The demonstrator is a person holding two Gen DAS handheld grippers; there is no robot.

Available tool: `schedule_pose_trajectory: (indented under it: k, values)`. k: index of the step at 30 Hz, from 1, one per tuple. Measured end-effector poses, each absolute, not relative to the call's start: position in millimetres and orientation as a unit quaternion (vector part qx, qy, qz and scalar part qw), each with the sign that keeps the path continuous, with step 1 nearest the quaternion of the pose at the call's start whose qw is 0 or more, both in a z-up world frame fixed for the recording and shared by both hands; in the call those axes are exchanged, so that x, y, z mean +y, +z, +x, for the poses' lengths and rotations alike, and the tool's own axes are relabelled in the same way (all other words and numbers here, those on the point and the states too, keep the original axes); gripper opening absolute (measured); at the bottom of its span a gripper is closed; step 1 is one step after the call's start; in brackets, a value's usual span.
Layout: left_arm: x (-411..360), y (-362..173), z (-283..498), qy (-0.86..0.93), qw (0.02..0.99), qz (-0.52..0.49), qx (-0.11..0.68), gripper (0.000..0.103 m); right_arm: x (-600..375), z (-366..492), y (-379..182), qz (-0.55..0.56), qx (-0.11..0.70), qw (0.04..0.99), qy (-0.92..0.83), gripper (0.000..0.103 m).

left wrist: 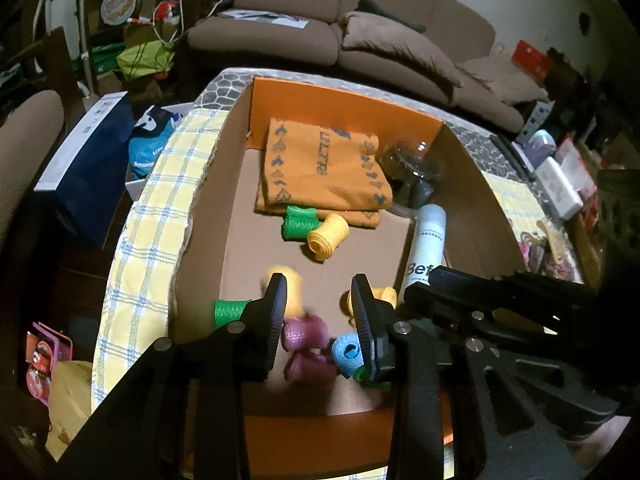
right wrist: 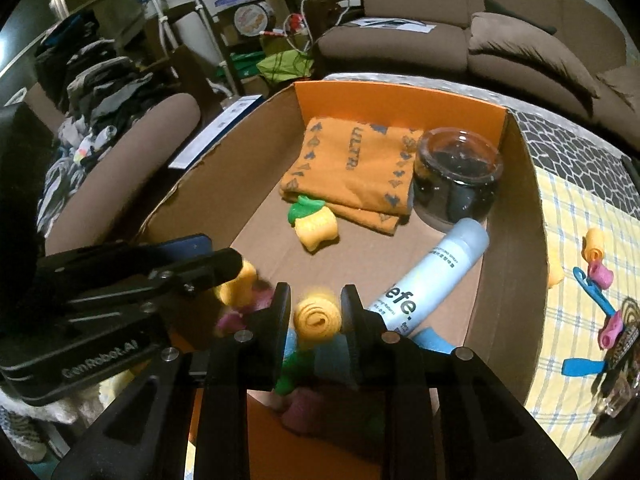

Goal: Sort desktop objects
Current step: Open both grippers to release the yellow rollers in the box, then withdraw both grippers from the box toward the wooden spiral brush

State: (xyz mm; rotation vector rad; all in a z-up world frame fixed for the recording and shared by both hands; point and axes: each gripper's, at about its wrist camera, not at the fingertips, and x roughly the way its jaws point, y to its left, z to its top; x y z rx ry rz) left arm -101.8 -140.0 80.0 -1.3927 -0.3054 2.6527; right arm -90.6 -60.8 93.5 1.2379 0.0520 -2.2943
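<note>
An open cardboard box holds several foam hair rollers: green and yellow by a folded orange cloth, pink, blue and green near the front. My left gripper hangs over the pink ones, open, with nothing between its fingers. A blurred yellow roller shows just beyond its left fingertip. My right gripper is shut on a yellow roller, low over the box floor, close beside the left gripper.
In the box also lie a white spray bottle and a glass jar. Right of the box, on the yellow checked cloth, lie more rollers and blue clips. A brown sofa stands behind the table.
</note>
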Motion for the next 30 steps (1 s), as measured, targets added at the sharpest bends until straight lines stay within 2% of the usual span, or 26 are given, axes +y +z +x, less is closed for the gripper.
schedule_pose_trajectory:
  k: [4,6,8,10,12,14,17,20,26,30]
  values:
    - [-142,83,-101,0.882,0.057,-0.457,-0.102,0.037,-56,-92,98,0.454,0.012,0.259,-0.853,0.028]
    - [-144,85,-100,0.883,0.056,-0.455,-0.104,0.038,-53,-92,102,0.449,0.01,0.256,-0.856,0.032]
    - [-147,86,-99,0.884,0.053,-0.453,-0.105,0.042,-51,-92,104,0.445,0.009,0.251,-0.859,0.042]
    - [-149,88,-98,0.885,0.049,-0.45,-0.106,0.048,-48,-93,107,0.442,0.009,0.246,-0.863,0.047]
    - [-151,89,-97,0.887,0.046,-0.447,-0.108,0.053,-47,-93,108,0.439,0.011,0.241,-0.866,0.056]
    - [-152,92,-97,0.889,0.042,-0.444,-0.109,0.059,-46,-92,110,0.434,0.014,0.234,-0.87,0.071]
    - [-153,95,-96,0.891,0.04,-0.438,-0.111,0.071,-42,-92,115,0.425,0.014,0.227,-0.876,0.083]
    - [-153,96,-95,0.892,0.039,-0.436,-0.112,0.085,-38,-93,118,0.421,0.017,0.218,-0.88,0.088]
    - [-151,98,-95,0.893,0.041,-0.434,-0.115,0.094,-32,-96,119,0.419,0.022,0.203,-0.885,0.098]
    - [-147,100,-95,0.894,0.043,-0.432,-0.114,0.099,-24,-95,121,0.417,0.024,0.195,-0.888,0.1]
